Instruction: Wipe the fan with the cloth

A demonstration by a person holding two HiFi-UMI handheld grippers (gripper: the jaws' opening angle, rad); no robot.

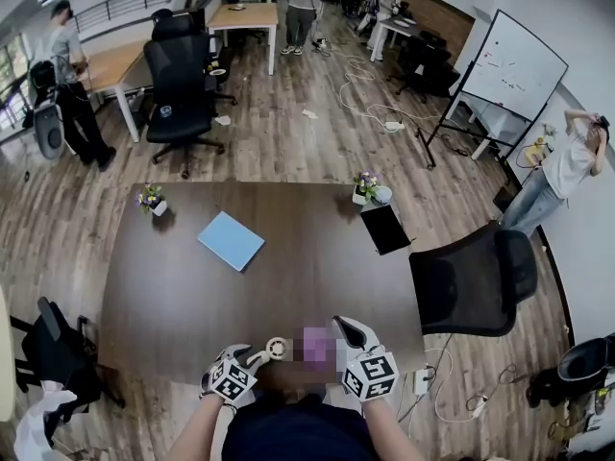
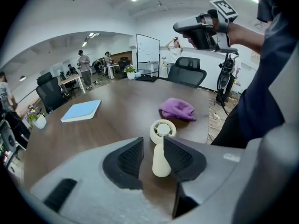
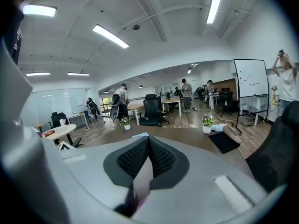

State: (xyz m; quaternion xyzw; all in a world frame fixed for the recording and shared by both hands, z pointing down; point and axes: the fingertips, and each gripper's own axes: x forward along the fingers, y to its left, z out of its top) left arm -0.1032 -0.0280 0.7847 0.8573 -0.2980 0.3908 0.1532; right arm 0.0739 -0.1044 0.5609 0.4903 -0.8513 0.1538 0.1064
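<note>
The small white fan (image 2: 161, 146) is lying on the tabletop (image 2: 117, 111). Its handle is pointing back between the open jaws of the left gripper (image 2: 153, 153), which are not squeezing it. The purple cloth (image 2: 176, 109) is sitting just past it. The right gripper (image 3: 148, 146) is hanging higher up, with its jaws closed on nothing.

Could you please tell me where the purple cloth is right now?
In the left gripper view the purple cloth lies bunched on the brown table, close to its right-hand edge, just beyond and right of the white fan.
</note>
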